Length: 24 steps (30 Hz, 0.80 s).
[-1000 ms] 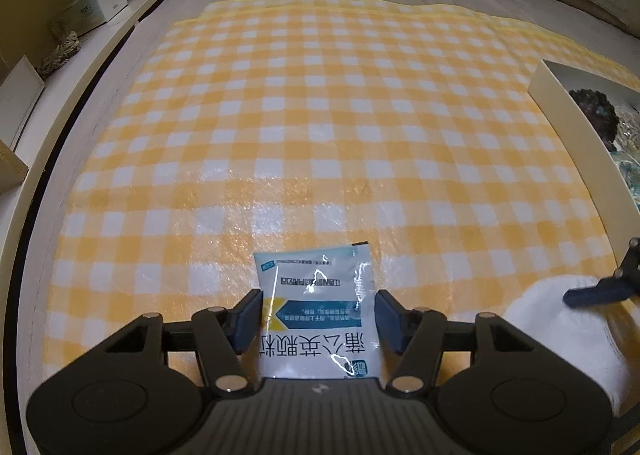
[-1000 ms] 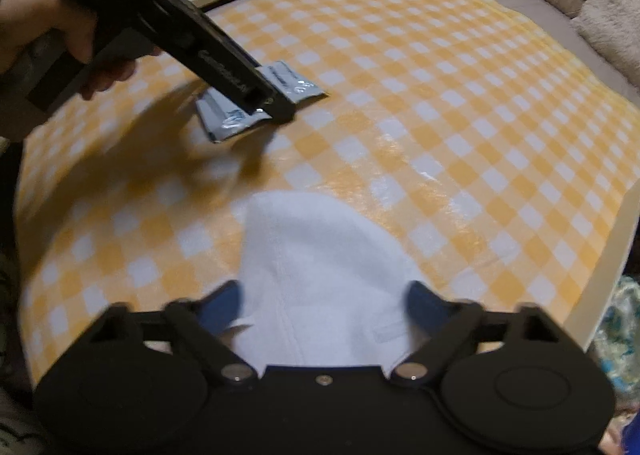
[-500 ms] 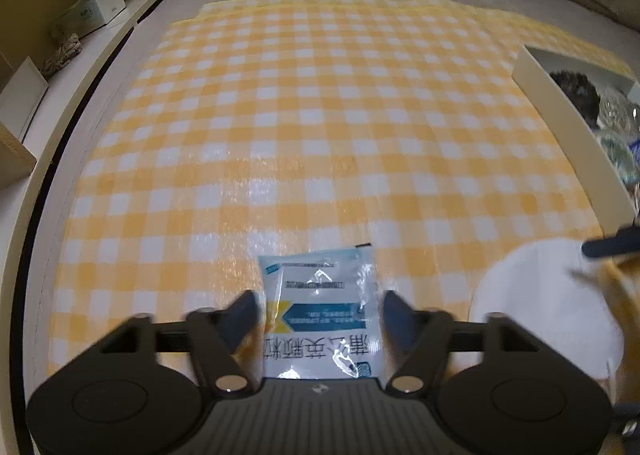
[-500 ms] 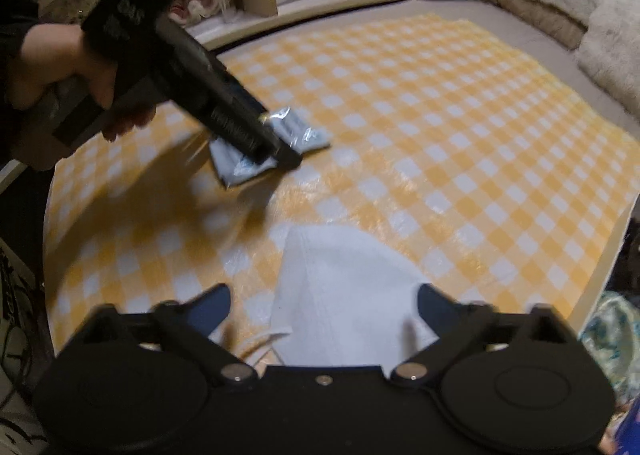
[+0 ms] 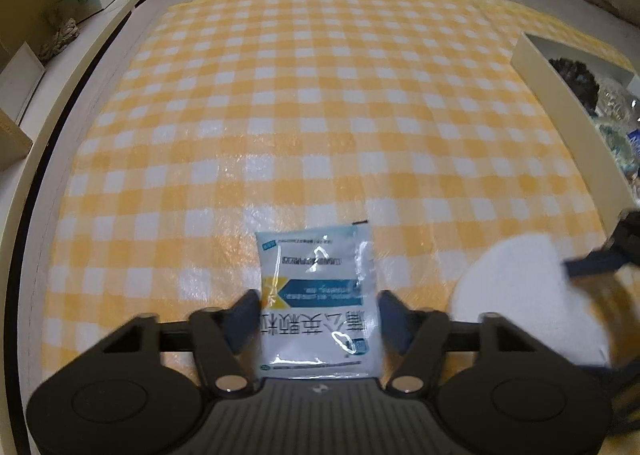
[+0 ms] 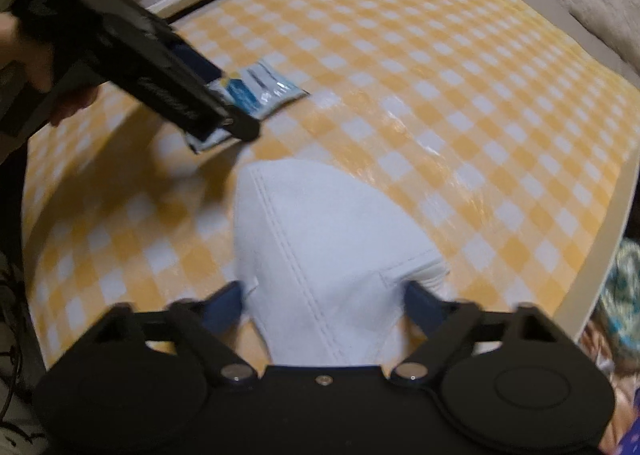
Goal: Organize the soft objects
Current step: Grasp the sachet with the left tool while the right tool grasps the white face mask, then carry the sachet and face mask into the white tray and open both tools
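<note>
We close our left tool (image 5: 318,305) around the Chinese-lettered blue sachet (image 5: 318,295); our right tool (image 6: 326,301) closes around the white mask (image 6: 324,251).

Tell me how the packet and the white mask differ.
The packet is glossy, rectangular and printed in blue; the white mask is plain, matte, stitched and rounded. The packet sits between the left gripper's closing jaws, the mask between the right's. Both lie on the checked cloth.
</note>
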Motion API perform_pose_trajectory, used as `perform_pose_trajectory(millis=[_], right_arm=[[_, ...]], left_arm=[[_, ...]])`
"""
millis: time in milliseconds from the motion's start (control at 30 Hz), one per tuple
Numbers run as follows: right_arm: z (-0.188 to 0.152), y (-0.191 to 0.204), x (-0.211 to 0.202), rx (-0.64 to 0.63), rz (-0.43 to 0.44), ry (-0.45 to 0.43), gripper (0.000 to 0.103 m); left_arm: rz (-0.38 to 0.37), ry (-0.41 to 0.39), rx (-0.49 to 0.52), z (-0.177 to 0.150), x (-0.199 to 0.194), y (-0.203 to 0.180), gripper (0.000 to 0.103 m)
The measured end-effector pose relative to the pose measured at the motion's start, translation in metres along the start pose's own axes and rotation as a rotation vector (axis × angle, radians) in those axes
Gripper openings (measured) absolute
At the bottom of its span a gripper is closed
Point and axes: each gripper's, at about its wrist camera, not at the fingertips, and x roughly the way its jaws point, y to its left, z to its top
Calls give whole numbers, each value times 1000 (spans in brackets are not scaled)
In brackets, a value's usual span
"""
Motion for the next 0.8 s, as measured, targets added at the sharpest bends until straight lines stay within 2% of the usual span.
perform_pose_trajectory(millis=[67,100,133,167,300,533,800], right_arm=[[4,0,-4,-9,2,-14,37],[5,1,-6,-12,-2,-17,29],[6,2,-7,-21,-11,-18,17],[7,3,-7,-28,-18,-18,13],[2,4,-13,-48,-54,-25,9],[4,-11,-26,15,-115,-78,9],[16,-24,-57,94,-162,-169,8]], left_arm=[[-12,2,-2,4,-3,2,60],[-12,0,1,4,-4,3,59],[-13,-1,1,8,-6,4,58],[-14,-4,0,9,-7,4,58],[-10,-18,-10,12,-12,5,56],[1,-66,-51,8,-36,21,55],[-8,-176,-110,31,-79,30,55]])
